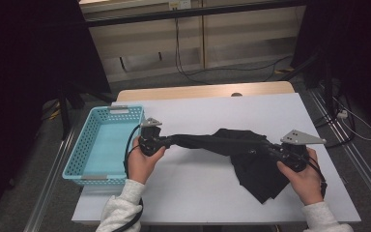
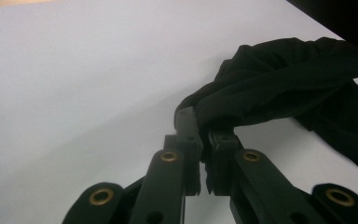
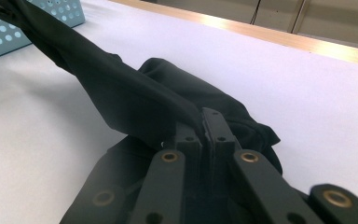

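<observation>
1. I have the black cloth (image 1: pixel 241 150) strung between my two grippers above the white table (image 1: pixel 203 111). One twisted band of it runs from fingers to fingers, while the loose bulk sags and lies bunched on the table below and just ahead of the right fingers.
2. My left gripper (image 1: pixel 166 140) has its jaws pinched shut on one end of the cloth. In the left gripper view the fabric (image 2: pixel 284 79) bulges out just past the fingertips (image 2: pixel 186 121) and drapes off to their right.
3. My right gripper (image 1: pixel 270 147) is likewise clamped on the cloth. In the right gripper view the two jaws meet with fabric (image 3: pixel 135 98) wedged between them, and the taut band climbs away from the fingertips (image 3: pixel 212 119) toward the upper left.
4. I think the far end of that band in the right gripper view ends at the other gripper, but the corner is too dark to be sure.
5. The light blue basket (image 1: pixel 89 145) sits on the table just beside the left fingers, on their outer side, apart from the cloth.
6. Each gripper is held in a hand, left hand (image 1: pixel 142 162) and right hand (image 1: pixel 304 181), both behind the fingers.
</observation>
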Motion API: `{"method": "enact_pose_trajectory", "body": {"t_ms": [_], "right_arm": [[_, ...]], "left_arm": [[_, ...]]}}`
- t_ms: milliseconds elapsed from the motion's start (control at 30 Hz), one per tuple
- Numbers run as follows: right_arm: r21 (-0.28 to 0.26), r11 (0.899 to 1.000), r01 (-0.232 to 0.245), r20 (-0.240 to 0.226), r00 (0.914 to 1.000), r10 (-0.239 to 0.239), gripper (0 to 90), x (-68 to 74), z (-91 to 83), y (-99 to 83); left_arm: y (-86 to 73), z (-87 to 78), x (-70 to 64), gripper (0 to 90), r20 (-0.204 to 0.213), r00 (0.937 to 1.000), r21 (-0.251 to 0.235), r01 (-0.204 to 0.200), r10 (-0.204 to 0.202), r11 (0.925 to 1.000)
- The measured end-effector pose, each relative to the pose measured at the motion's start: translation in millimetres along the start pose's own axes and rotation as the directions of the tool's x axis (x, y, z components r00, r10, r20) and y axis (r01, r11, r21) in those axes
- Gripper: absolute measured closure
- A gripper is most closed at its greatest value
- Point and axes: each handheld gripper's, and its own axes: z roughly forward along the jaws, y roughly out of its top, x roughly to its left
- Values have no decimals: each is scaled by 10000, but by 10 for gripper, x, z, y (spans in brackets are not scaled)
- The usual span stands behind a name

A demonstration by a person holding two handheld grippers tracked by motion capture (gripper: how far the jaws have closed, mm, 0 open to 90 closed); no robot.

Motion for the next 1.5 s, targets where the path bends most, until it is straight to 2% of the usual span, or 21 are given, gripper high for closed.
{"method": "enact_pose_trajectory", "body": {"t_ms": [167, 333, 633, 1000, 1167, 1267, 1500], "right_arm": [[29, 10000, 71, 4, 10000, -71, 872, -1, 14, 39], [-56, 9998, 178, 65, 9998, -178, 872, -5, 0, 85], [-93, 9998, 161, 36, 9999, -161, 871, -37, 10, 115], [-18, 10000, -64, 21, 10000, 64, 871, -128, 77, 266], [236, 9995, 207, 53, 9998, -208, 871, -163, 93, 325], [351, 9990, 283, 90, 9995, -286, 871, -186, 104, 360], [150, 9995, 271, 35, 9996, -272, 871, -166, 73, 444]], "left_arm": [[-17, -2, 33, 856, 65, 9995, -3, 296, -296, 9996], [20, -21, 9, 857, -32, 9997, -25, 223, -223, 9997], [50, -9, 29, 856, 33, 9994, 14, 344, -344, 9994], [185, -42, 59, 856, -56, 9985, -51, 548, -548, 9985], [228, -45, 69, 856, -16, 9986, 54, 520, -520, 9986], [277, -79, 61, 856, 0, 9987, 8, 502, -502, 9987], [317, -182, 49, 856, 51, 9987, -127, 508, -507, 9986]]}}
